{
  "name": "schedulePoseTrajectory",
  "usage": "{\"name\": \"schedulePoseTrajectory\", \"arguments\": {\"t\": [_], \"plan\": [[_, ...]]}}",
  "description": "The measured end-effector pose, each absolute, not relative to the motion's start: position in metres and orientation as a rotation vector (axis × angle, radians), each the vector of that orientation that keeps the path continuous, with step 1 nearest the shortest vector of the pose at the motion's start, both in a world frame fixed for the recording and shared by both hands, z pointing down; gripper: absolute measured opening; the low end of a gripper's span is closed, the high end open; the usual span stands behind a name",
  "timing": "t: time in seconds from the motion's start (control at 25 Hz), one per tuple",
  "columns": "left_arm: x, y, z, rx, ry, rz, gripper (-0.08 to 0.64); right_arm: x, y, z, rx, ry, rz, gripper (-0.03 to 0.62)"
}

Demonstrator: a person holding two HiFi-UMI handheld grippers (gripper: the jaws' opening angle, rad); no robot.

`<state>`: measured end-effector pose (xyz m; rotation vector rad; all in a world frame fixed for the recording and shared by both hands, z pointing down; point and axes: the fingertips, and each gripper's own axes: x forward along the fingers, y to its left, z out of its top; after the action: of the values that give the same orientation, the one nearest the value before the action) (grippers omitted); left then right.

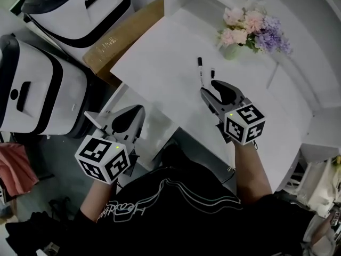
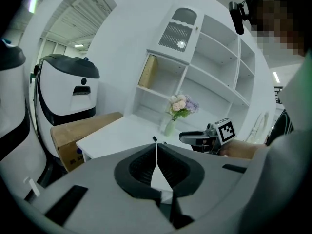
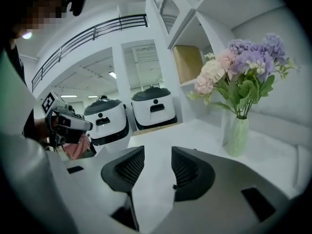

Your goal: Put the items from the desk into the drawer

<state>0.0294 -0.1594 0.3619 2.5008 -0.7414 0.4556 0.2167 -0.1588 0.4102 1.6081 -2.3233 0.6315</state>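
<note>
Two slim pens with black caps, one (image 1: 200, 68) beside the other (image 1: 211, 73), lie on the white desk (image 1: 160, 57). Just in front of them my right gripper (image 1: 210, 86) hovers over the desk, open, with nothing between its jaws; its own view shows only bare desk in the gap of the right gripper (image 3: 157, 152). My left gripper (image 1: 139, 111) hangs beyond the desk's near left edge, lower than the top. In its own view the left gripper (image 2: 157, 152) has its jaws meeting, shut on nothing, and one pen tip (image 2: 155, 139) peeks over them.
A vase of pink and purple flowers (image 1: 250, 28) stands at the back of the desk. A cardboard box (image 1: 128, 36) leans at the desk's left side. Two large white and black machines, one (image 1: 37, 84) nearer than the other (image 1: 80, 9), stand on the floor at the left. White shelves (image 2: 214, 67) rise behind the desk.
</note>
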Motion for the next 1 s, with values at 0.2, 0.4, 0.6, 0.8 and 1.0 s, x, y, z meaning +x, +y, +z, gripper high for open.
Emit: {"name": "schedulePoseTrajectory", "arguments": {"t": [0.2, 0.4, 0.6, 0.8, 1.0], "plan": [[0.029, -0.178, 0.371, 2.473, -0.759, 0.457, 0.021, 0.228, -0.191, 0.455, 1.598, -2.182, 0.640, 0.193], [0.026, -0.193, 0.384, 2.439, -0.777, 0.480, 0.021, 0.239, -0.214, 0.499, 1.579, -2.046, 0.673, 0.195], [0.020, -0.205, 0.393, 2.415, -0.796, 0.490, 0.021, 0.251, -0.223, 0.529, 1.565, -1.920, 0.725, 0.179], [0.015, -0.208, 0.394, 2.380, -0.774, 0.444, 0.021, 0.257, -0.228, 0.536, 1.590, -1.840, 0.756, 0.107], [0.006, -0.210, 0.395, 2.387, -0.786, 0.445, 0.021, 0.257, -0.231, 0.537, 1.607, -1.823, 0.782, 0.107]]}}
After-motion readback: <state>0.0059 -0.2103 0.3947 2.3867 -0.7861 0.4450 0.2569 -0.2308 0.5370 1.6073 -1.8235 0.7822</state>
